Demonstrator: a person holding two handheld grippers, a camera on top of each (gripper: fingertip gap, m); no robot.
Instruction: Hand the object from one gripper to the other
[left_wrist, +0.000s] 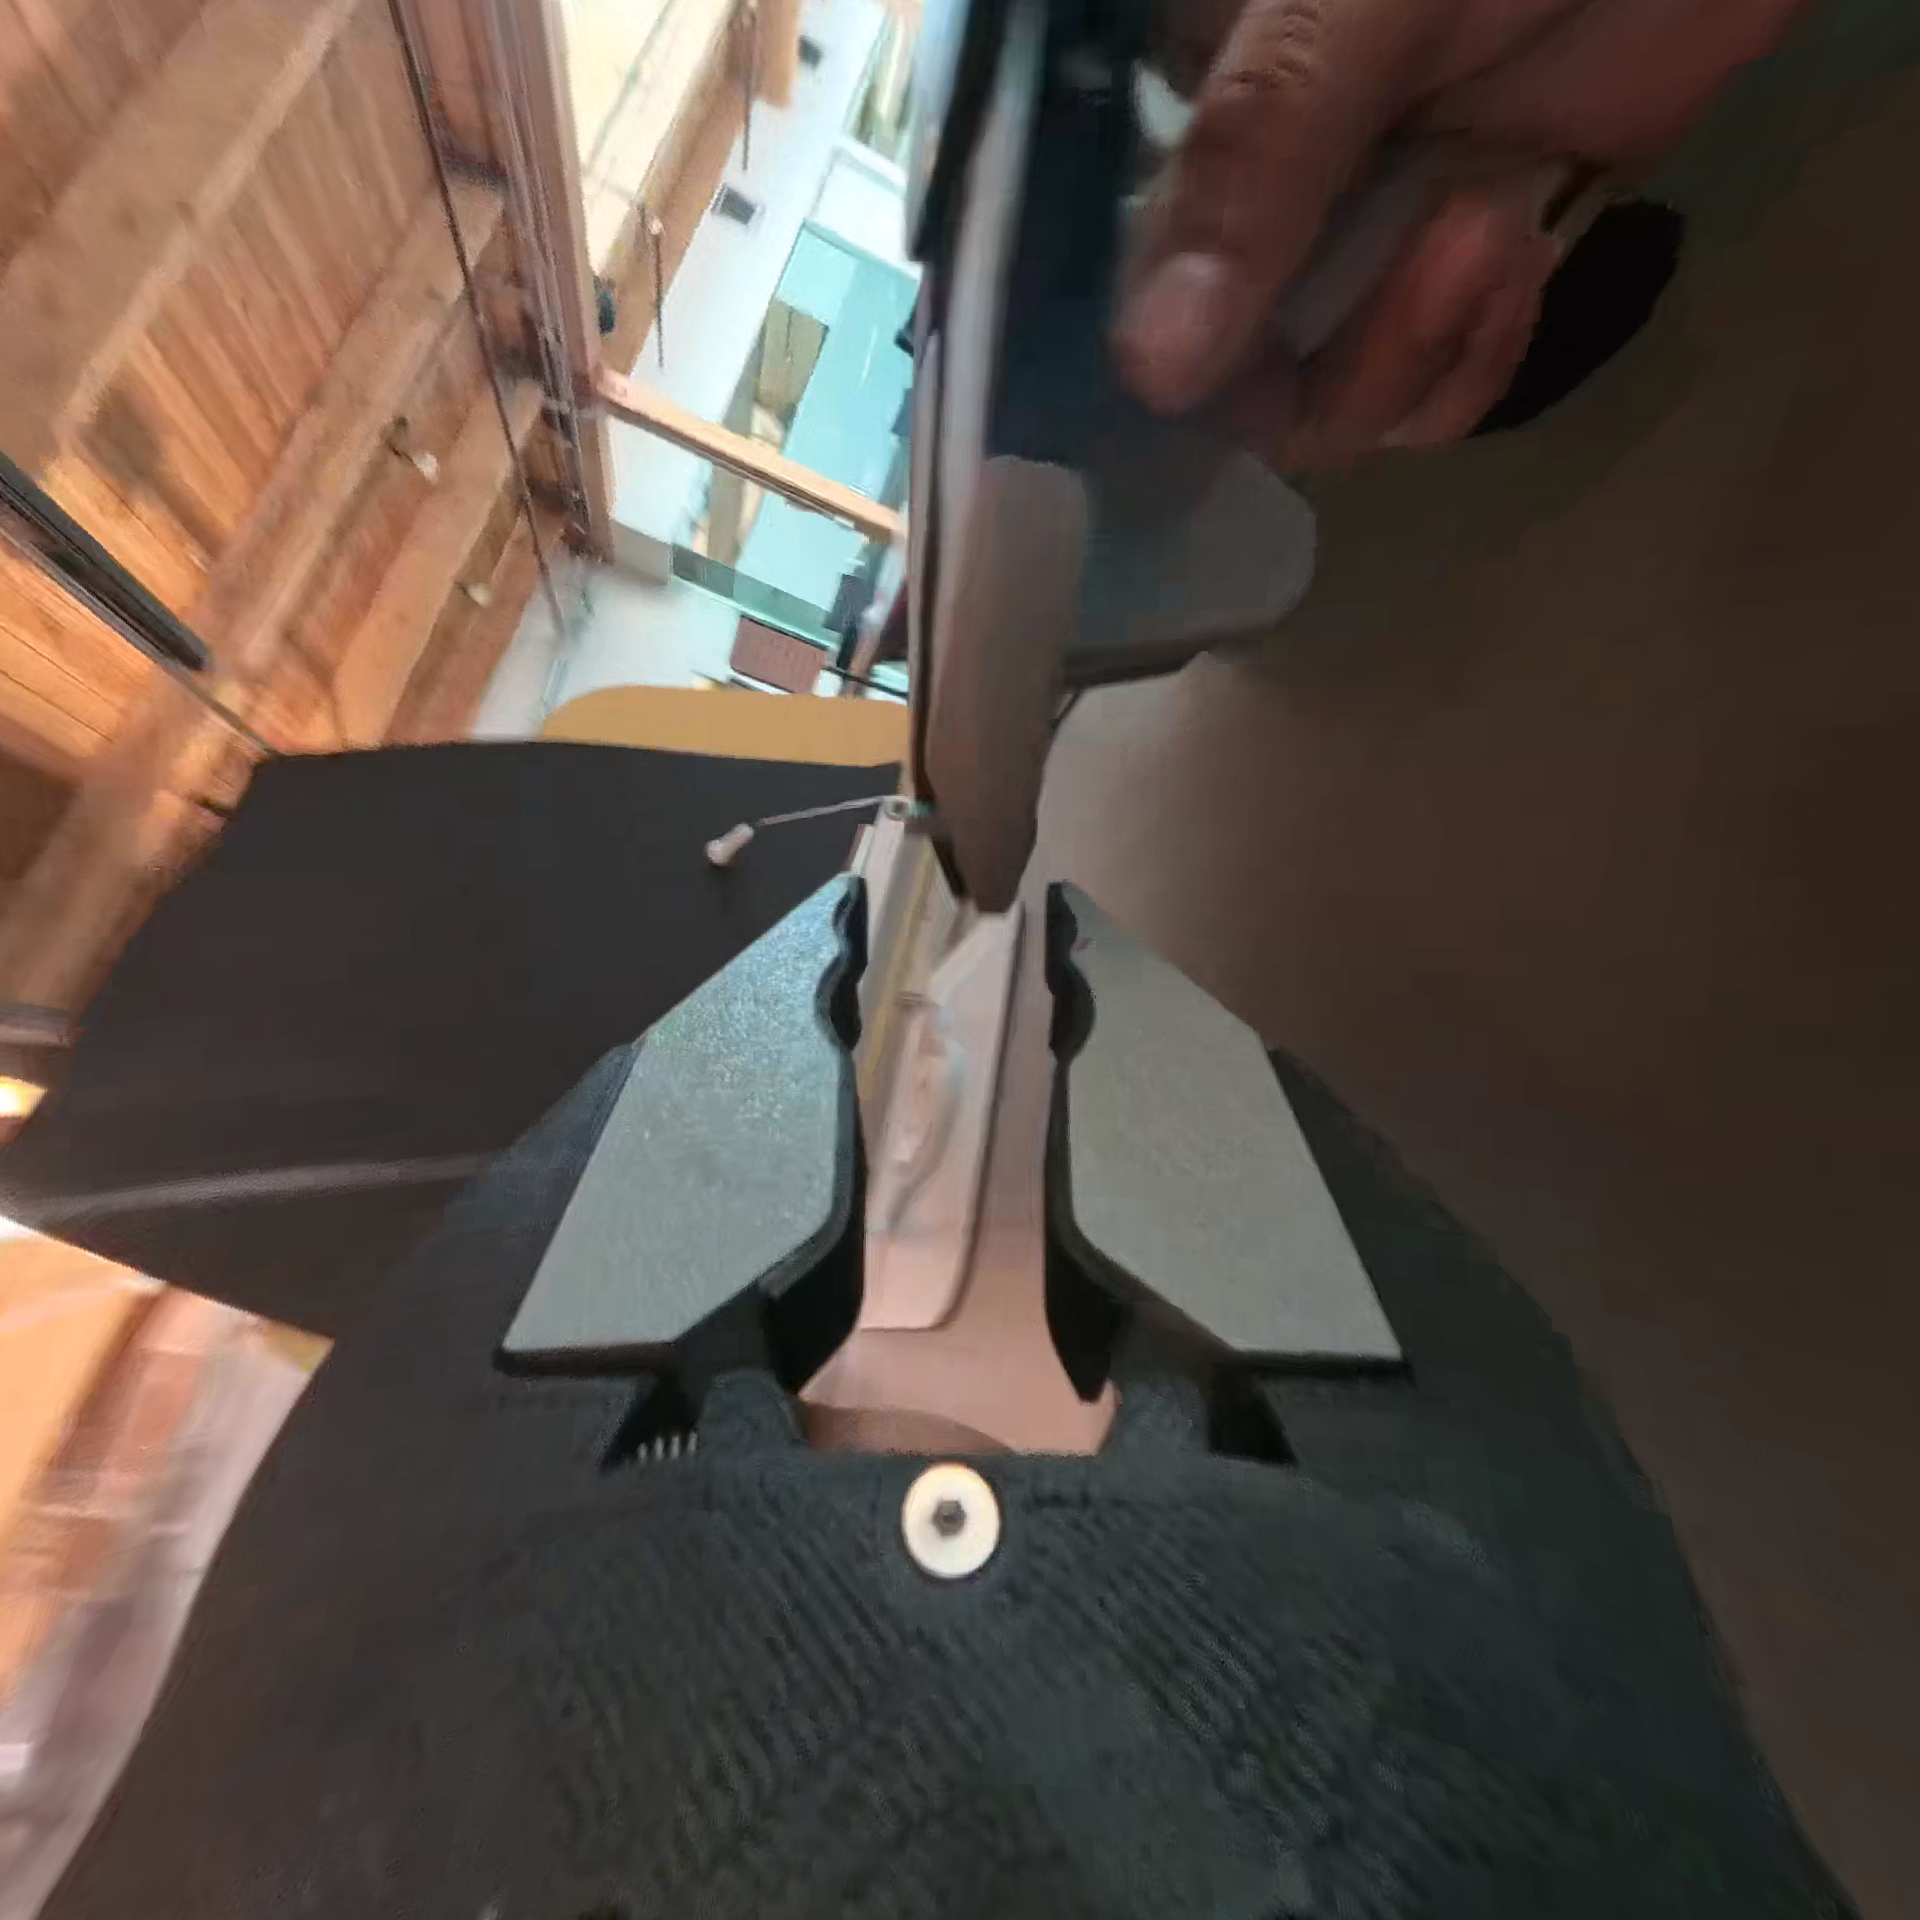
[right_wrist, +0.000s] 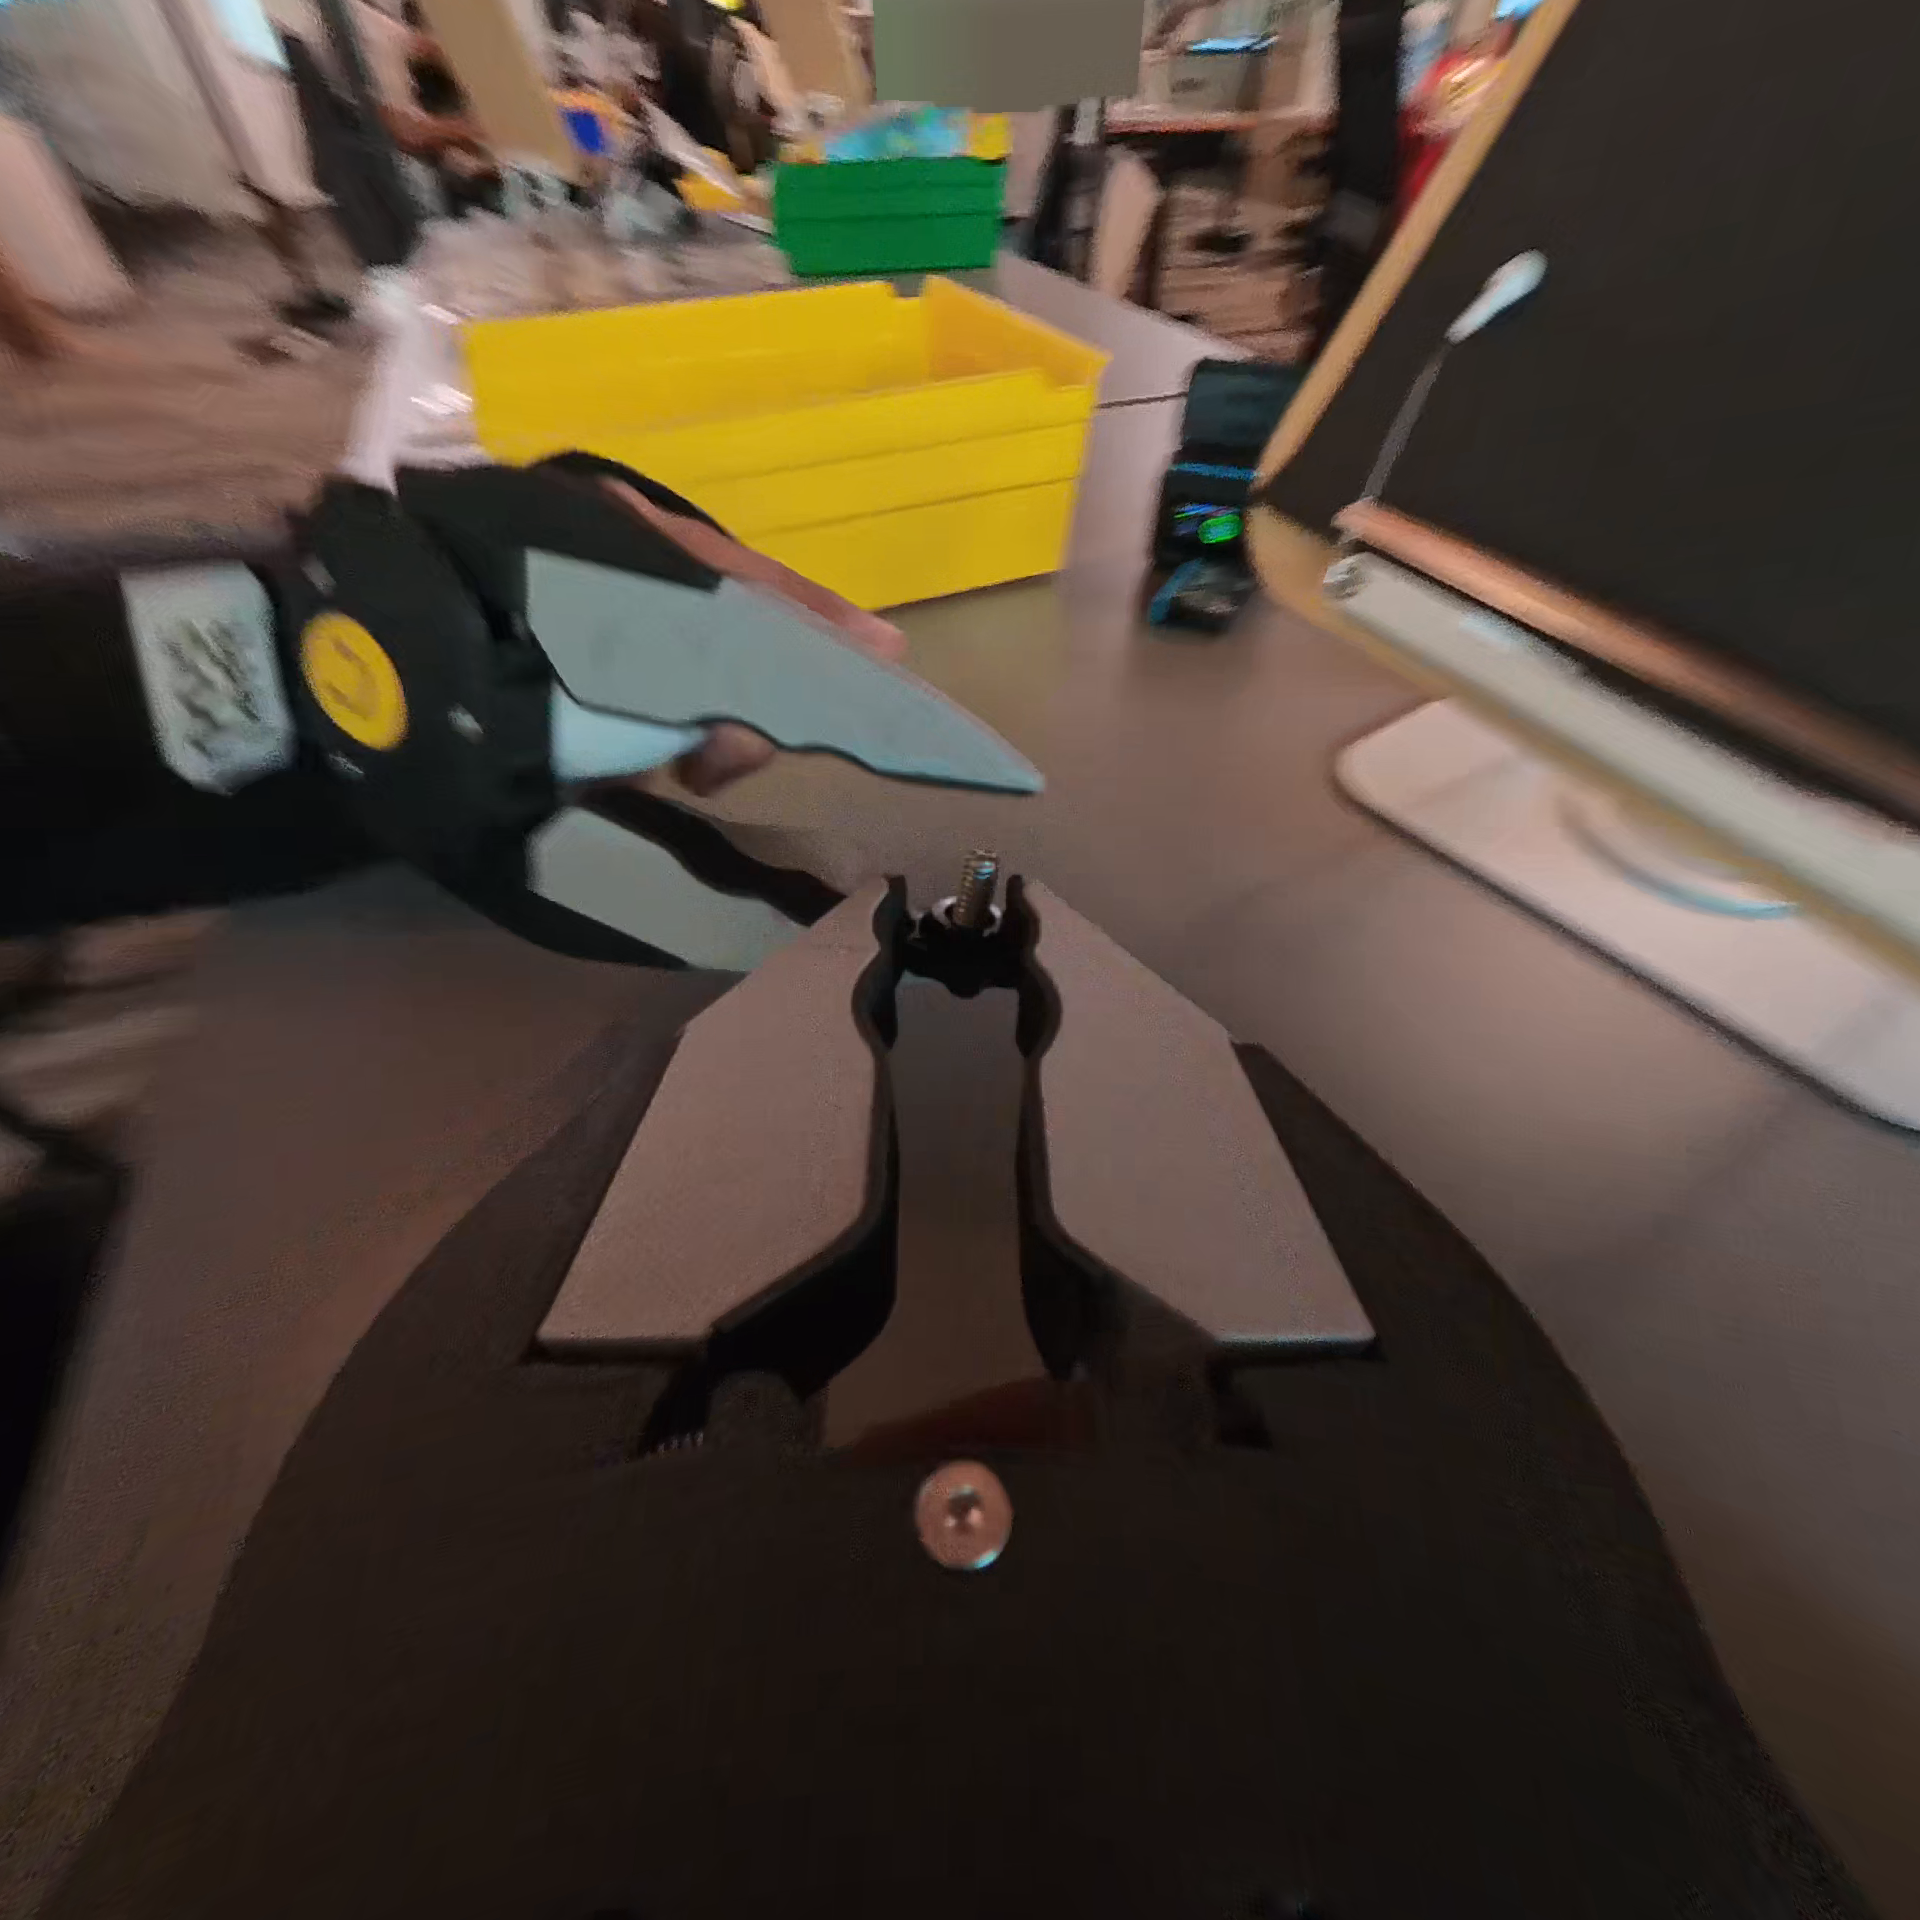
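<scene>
A small black knob with a threaded metal screw (right_wrist: 968, 914) is pinched upright at the tips of my right gripper (right_wrist: 964, 904), which is shut on it. My left gripper (right_wrist: 935, 836) comes in from the left in the right wrist view, turned on its side, its jaws apart around the space just above the screw. In the left wrist view my left gripper (left_wrist: 956, 914) is open and empty. The right gripper's fingers (left_wrist: 997, 665), held by a hand (left_wrist: 1351, 208), point down into its gap. The knob is hidden in that view.
Stacked yellow bins (right_wrist: 790, 436) and a green bin (right_wrist: 888, 223) stand behind on the grey-brown table (right_wrist: 1195, 727). A black-screened monitor (right_wrist: 1662, 312) on a white base (right_wrist: 1558, 821) is at the right, with a small lit device (right_wrist: 1205, 520) beside it. The tips of both grippers are at nearly the same place. From either gripper's tips it is about 25 cm to the black-screened monitor (right_wrist: 1662, 312).
</scene>
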